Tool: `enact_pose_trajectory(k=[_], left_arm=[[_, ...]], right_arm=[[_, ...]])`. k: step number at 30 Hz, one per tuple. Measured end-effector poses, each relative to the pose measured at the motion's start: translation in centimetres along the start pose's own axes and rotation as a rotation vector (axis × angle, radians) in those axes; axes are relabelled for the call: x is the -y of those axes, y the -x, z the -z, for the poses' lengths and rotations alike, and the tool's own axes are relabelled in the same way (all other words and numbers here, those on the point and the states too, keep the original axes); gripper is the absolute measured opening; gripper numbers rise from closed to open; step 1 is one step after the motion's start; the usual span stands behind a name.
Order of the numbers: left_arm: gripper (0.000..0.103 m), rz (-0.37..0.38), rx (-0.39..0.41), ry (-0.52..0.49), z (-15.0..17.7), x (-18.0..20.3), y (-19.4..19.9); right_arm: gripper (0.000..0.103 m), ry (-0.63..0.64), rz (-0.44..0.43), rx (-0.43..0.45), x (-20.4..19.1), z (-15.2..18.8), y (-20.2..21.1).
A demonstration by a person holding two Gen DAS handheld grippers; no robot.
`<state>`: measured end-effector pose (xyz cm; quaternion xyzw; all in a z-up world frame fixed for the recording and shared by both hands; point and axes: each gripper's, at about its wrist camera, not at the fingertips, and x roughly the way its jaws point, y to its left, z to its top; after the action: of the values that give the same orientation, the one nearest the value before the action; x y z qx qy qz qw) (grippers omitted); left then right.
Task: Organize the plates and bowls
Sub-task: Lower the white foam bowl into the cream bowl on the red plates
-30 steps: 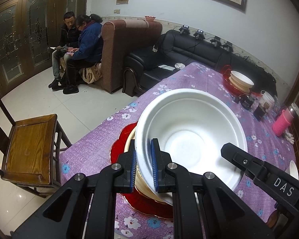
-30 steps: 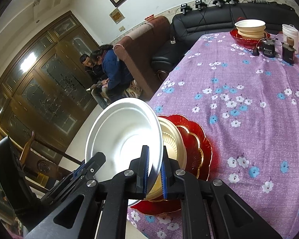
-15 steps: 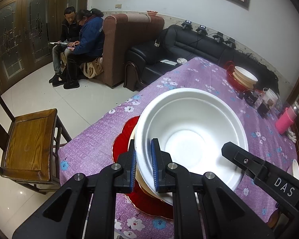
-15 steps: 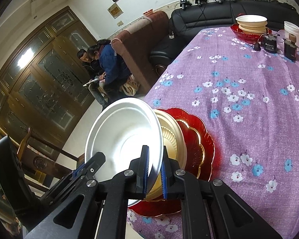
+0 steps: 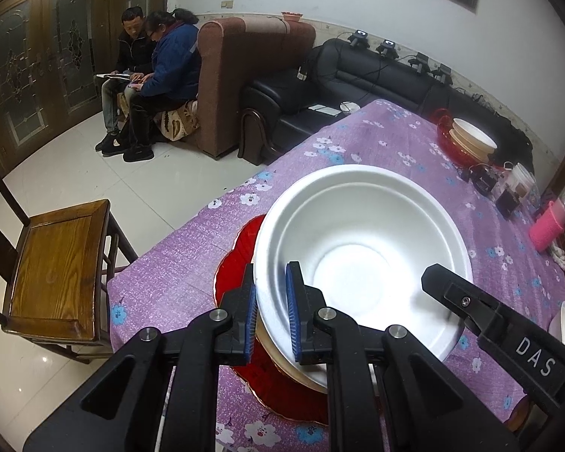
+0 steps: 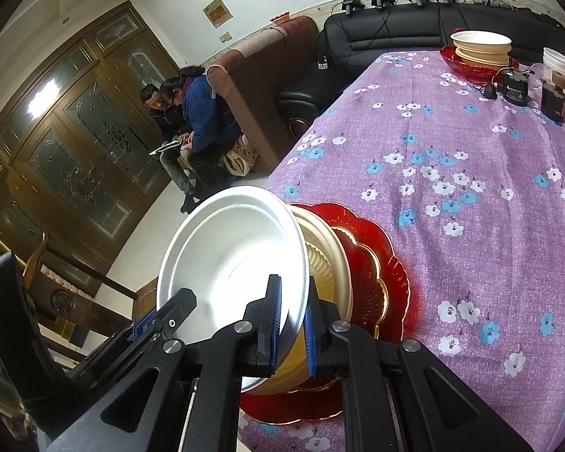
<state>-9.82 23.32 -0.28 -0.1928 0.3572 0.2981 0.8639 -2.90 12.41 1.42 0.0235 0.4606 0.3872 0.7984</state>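
Left wrist view shows my left gripper [image 5: 270, 316] and right gripper [image 6: 292, 316] both pinching the white bowl's [image 5: 361, 263] rim over the beige bowl [image 6: 324, 263] on the red plate [image 6: 373, 271], nesting unfinished, another stack [image 6: 480, 51] done.

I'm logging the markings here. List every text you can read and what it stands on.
"DAS": white letters on the right tool, seen in the left wrist view.
Black box on the purple tablecloth: white label print, too small to read.
Wall notice: too blurred to read.
Nothing else legible.
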Motion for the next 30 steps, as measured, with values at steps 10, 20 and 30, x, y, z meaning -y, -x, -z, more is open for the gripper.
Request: enact_pose_trajectory(k=[10,20,30], left_arm=[[0.013,-0.010,-0.007,-0.014,0.1,0.3,-0.3],[0.013,-0.011,-0.002,-0.020,0.0,0.7,-0.1],[0.014,-0.023,0.007,0.011,-0.2,0.3,0.6]], right_arm=[[0.010,0.015,0.019,-0.003,0.1,0.1,-0.4],[0.015,0.022,0.028,0.004,0.0,0.1,0.0],[0.030,0.003,0.025,0.039,0.4,-0.2,1.3]])
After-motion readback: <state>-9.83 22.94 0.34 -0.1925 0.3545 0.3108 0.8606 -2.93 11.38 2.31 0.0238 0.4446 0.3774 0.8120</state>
